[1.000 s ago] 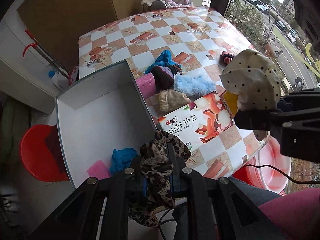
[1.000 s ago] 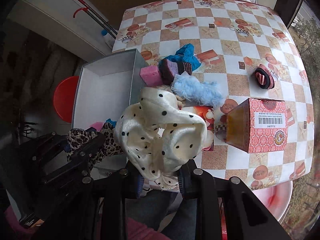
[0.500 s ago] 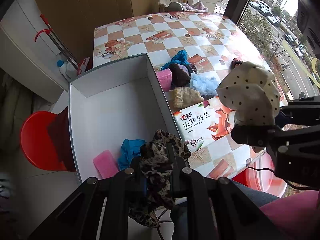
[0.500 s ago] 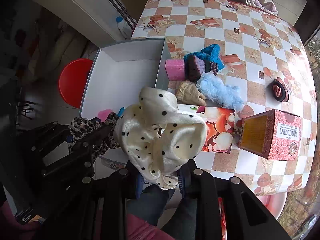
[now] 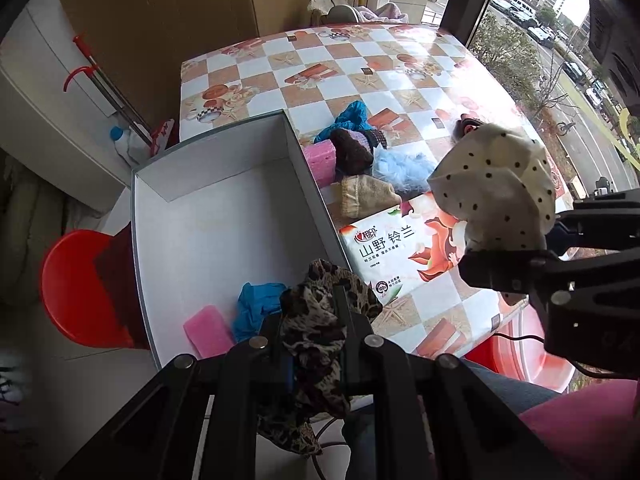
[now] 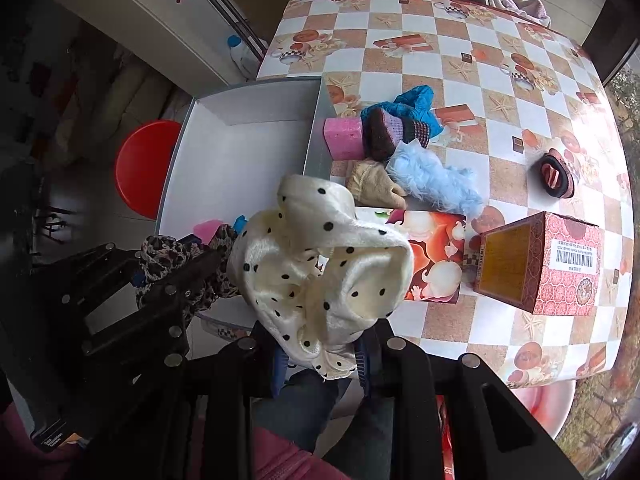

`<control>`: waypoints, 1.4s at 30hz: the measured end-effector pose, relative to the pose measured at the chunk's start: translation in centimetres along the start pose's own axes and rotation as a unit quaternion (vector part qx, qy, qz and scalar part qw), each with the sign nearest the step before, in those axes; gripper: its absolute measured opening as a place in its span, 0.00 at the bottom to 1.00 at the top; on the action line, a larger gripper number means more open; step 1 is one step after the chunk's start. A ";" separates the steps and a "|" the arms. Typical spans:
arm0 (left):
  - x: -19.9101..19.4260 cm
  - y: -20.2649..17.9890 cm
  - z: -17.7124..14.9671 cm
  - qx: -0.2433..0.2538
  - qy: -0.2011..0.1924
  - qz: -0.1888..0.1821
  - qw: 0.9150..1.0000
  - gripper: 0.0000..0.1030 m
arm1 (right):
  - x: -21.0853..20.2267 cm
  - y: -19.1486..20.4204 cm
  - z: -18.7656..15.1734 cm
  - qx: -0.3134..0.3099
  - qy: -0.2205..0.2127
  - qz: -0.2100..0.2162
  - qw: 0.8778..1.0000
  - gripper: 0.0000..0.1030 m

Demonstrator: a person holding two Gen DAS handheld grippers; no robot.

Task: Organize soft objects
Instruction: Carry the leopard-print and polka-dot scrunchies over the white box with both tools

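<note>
Both grippers point steeply down over the near edge of the checkered counter [image 5: 352,76]. The left gripper [image 5: 314,344] has its fingers clamped on a leopard-print scrunchie [image 5: 320,320], which bunches up between them and hangs above the near end of the open grey box [image 5: 312,184]. Inside that box, on its white floor, lie 2 things: a pink sponge [image 5: 208,330] and a crumpled blue cloth [image 5: 254,308], just beside each other.

The right gripper [image 6: 320,354] has its fingers clamped on a cream scrunchie with black dots [image 6: 320,272], held above the counter's front edge, to the right of the box.

On the counter, just outside the box's right wall, a small heap of soft things waits: another pink sponge [image 6: 344,138] touching the wall, a dark knitted piece [image 6: 390,134], a teal cloth [image 6: 414,100] behind it, a fluffy light-blue piece [image 6: 434,180] and a beige pouch [image 6: 374,186]. A tissue pack [image 5: 404,246] lies in front of them, a red patterned carton [image 6: 540,264] stands to its right, and a dark red-striped item [image 6: 554,174] sits well apart toward the far right.
</note>
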State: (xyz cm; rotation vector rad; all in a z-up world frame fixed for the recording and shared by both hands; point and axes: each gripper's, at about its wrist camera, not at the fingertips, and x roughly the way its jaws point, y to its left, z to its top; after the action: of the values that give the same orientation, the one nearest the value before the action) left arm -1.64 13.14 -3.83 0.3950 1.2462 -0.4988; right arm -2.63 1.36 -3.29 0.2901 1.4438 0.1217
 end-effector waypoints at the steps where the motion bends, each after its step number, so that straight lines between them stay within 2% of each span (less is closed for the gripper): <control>1: 0.0 0.0 0.0 0.000 0.000 0.000 1.000 0.16 | 0.0 0.0 0.0 0.000 0.000 0.000 1.000 0.28; 28: 0.1 0.7 -0.2 -0.009 0.004 0.000 1.000 0.16 | 0.9 0.7 0.1 -0.014 0.013 0.002 1.000 0.28; 42: 0.4 1.6 -0.7 -0.036 0.008 0.002 0.999 0.16 | 1.6 1.4 0.5 -0.028 0.024 0.002 0.999 0.28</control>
State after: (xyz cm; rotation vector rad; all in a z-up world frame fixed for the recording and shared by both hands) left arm -1.24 14.78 -4.36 0.3417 1.2748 -0.4466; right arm -1.78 2.99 -4.36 0.2456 1.4843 0.1724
